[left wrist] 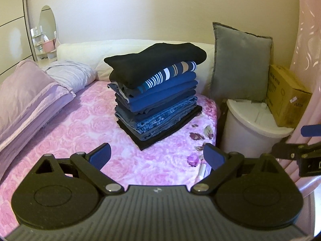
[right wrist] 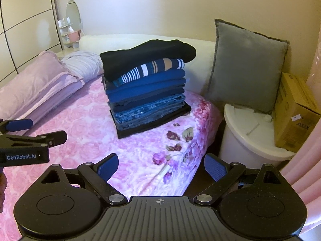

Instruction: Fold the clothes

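Far to the left of both claws: lilac pillows (left wrist: pixel 30 92) and a striped pillow (left wrist: pixel 70 74), well apart from everything that matters here.

Straight ahead of the left gripper (left wrist: pixel 156 156), fingers spread wide and holding nothing: the stack of folded clothes (left wrist: pixel 158 94) on the pink floral bedspread (left wrist: pixel 80 136), a black garment (left wrist: pixel 156 60) on top, blue pieces and denim below. Stack clearly beyond the fingertips — no contact. Long side of the stack running from near-left to far-right, one corner turned toward the claws.

Right gripper (right wrist: pixel 160 166) also spread apart and empty, the stack ahead and a little to its left, so probably slightly farther than from the left one. No unfolded garment visible in either view; the folding probably finished, or the next piece out of sight.

Further right, past the bed edge: grey cushion (right wrist: pixel 244 68), white round table (right wrist: pixel 250 138), cardboard box (right wrist: pixel 295 116).
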{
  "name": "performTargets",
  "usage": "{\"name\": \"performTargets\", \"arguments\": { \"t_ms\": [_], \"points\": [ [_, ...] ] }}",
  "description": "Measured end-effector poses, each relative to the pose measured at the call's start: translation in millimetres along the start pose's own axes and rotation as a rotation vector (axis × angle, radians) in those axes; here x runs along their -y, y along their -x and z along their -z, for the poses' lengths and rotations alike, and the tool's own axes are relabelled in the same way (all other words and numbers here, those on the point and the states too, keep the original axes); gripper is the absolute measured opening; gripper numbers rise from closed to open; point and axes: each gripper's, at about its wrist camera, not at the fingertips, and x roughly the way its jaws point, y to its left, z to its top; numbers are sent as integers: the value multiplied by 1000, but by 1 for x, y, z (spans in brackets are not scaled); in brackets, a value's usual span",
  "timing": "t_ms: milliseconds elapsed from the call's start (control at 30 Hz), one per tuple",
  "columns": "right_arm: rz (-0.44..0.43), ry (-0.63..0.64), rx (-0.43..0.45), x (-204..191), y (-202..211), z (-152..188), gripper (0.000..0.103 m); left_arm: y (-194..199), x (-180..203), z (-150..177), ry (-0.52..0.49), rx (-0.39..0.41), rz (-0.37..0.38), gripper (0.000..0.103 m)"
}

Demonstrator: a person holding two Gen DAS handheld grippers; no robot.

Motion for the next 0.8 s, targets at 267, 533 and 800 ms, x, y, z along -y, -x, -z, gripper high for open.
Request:
{"name": "performTargets", "arguments": {
  "t_ms": [267, 533, 800],
  "points": [
    [-2, 4, 0, -7, 0, 0, 95, 2, -5, 2, 31, -2, 12, 97],
    [1, 26, 1, -16, 1, 0, 95, 2, -4, 2, 19, 2, 19, 97],
    [2, 41, -5, -23, 0, 0, 95, 2, -5, 3, 17, 2, 20, 97]
  ]
}}
